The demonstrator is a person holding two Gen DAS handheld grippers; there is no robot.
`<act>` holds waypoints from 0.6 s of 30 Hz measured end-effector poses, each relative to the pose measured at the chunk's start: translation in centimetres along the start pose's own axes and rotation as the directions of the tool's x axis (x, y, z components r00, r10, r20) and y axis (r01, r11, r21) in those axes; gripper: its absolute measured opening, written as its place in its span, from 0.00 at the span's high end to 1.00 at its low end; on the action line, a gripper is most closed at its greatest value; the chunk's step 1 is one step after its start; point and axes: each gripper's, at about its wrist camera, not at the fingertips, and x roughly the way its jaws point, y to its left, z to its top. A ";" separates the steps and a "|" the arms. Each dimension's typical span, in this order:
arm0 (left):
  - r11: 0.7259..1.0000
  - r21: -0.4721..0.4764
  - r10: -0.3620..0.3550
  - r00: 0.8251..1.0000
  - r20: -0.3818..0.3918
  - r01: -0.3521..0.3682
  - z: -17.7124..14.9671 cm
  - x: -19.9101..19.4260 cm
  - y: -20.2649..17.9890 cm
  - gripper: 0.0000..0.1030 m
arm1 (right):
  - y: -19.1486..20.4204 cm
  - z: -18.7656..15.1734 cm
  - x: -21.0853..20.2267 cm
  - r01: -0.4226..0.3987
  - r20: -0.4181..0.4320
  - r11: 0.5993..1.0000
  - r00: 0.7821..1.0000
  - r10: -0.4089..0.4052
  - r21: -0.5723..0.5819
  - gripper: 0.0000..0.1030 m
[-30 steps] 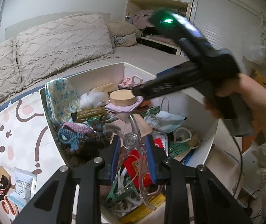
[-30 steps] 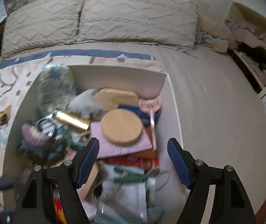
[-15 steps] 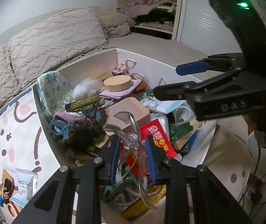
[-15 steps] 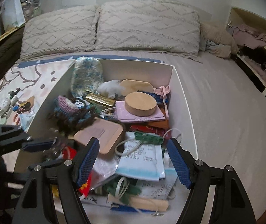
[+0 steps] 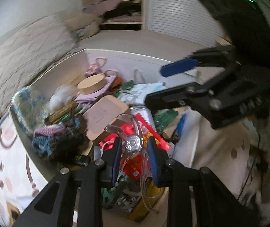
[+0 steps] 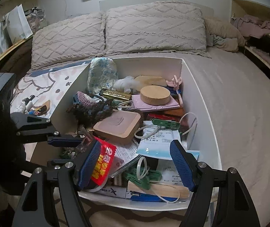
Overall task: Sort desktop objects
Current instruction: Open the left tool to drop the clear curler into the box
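Note:
A white box [image 6: 197, 98] full of mixed clutter sits on the bed. My left gripper [image 5: 135, 151] is shut on a clear plastic clip [image 5: 133, 141], held over the box's near left part; it also shows in the right wrist view [image 6: 66, 141]. My right gripper [image 6: 135, 162] is open and empty above the box's near end, over a red packet [image 6: 104, 162] and a face mask pack [image 6: 157, 147]. In the left wrist view the right gripper [image 5: 172, 83] hangs over the box's right side.
The box holds a round cork disc [image 6: 154, 94], a pink square case [image 6: 117, 124], a crocheted bundle [image 6: 89, 106], green clips [image 6: 165, 123] and a blue floral pouch [image 6: 101, 73]. Small items [image 6: 38, 107] lie on the cartoon sheet to the left. Pillows [image 6: 153, 26] are behind.
The right gripper has drawn back toward the box's near end, still open. The left gripper keeps hold of the clear clip and has swung to the right.

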 end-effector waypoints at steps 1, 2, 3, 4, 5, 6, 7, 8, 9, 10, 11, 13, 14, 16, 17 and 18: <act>1.000 0.021 -0.012 1.000 0.007 0.012 -0.1 -0.1 -0.1 0.74 | -0.1 -0.1 0.1 -0.005 -0.001 1.000 1.000 0.005 0.004 0.27; 0.999 0.040 -0.025 1.000 0.018 0.025 -0.1 -0.3 -0.1 0.74 | -0.2 -0.1 0.1 -0.007 -0.001 1.000 1.000 0.007 0.007 0.27; 0.998 0.049 -0.040 0.999 0.026 0.039 -0.1 -0.3 0.0 0.73 | -0.3 -0.1 0.1 -0.008 0.000 1.000 1.000 0.008 0.013 0.27; 0.998 0.048 -0.047 0.998 0.029 0.046 -0.1 -0.4 0.1 0.73 | -0.4 -0.2 0.2 -0.008 0.000 1.000 1.000 0.008 0.017 0.27; 0.998 0.044 -0.048 0.998 0.031 0.046 0.0 -0.3 0.3 0.73 | -0.5 -0.2 0.2 -0.008 0.001 1.000 1.000 0.008 0.023 0.27; 0.999 0.037 -0.040 0.999 0.030 0.039 0.0 -0.2 0.5 0.66 | -0.6 -0.3 0.2 -0.009 0.001 1.000 1.000 0.008 0.029 0.27; 0.999 0.024 -0.025 0.999 0.030 0.024 0.1 -0.1 0.7 0.47 | -0.8 -0.3 0.2 -0.009 0.000 0.999 1.000 0.009 0.034 0.27; 1.000 0.008 -0.009 0.999 0.031 0.009 0.1 -0.1 0.9 0.40 | -0.9 -0.3 0.3 -0.009 -0.002 0.999 1.000 0.009 0.039 0.27; 1.000 -0.009 0.003 0.999 0.037 -0.002 0.1 -0.3 1.2 0.34 | -1.0 -0.3 0.3 -0.005 -0.004 0.999 1.000 0.005 0.041 0.27; 1.000 -0.024 0.000 0.999 0.045 0.001 0.1 -0.5 1.5 0.33 | -1.0 -0.2 0.3 -0.001 -0.004 0.999 1.000 0.002 0.040 0.27; 0.999 -0.035 0.003 0.999 0.052 -0.001 0.1 -0.7 1.7 0.33 | -1.0 -0.2 0.3 0.000 -0.004 0.999 1.000 0.000 0.039 0.27; 0.998 -0.058 0.027 0.997 0.068 -0.023 0.1 -1.1 2.2 0.33 | -1.0 -0.1 0.3 0.002 -0.004 0.999 1.000 -0.002 0.037 0.27; 0.997 -0.067 0.037 0.997 0.075 -0.032 0.1 -1.3 2.4 0.33 | -1.0 -0.1 0.4 0.004 -0.004 0.999 1.000 -0.004 0.035 0.27; 0.995 -0.092 0.058 0.994 0.093 -0.049 0.2 -1.7 2.9 0.33 | -0.8 0.0 0.4 0.006 -0.004 0.999 1.000 -0.006 0.032 0.27; 0.993 -0.107 0.070 0.992 0.102 -0.059 0.3 -2.0 3.1 0.33 | -0.7 0.1 0.5 0.009 -0.004 1.000 1.000 -0.009 0.029 0.27; 0.991 -0.118 0.082 0.991 0.109 -0.069 0.3 -2.3 3.3 0.33 | -0.6 0.2 0.6 0.013 -0.004 1.000 1.000 -0.012 0.025 0.27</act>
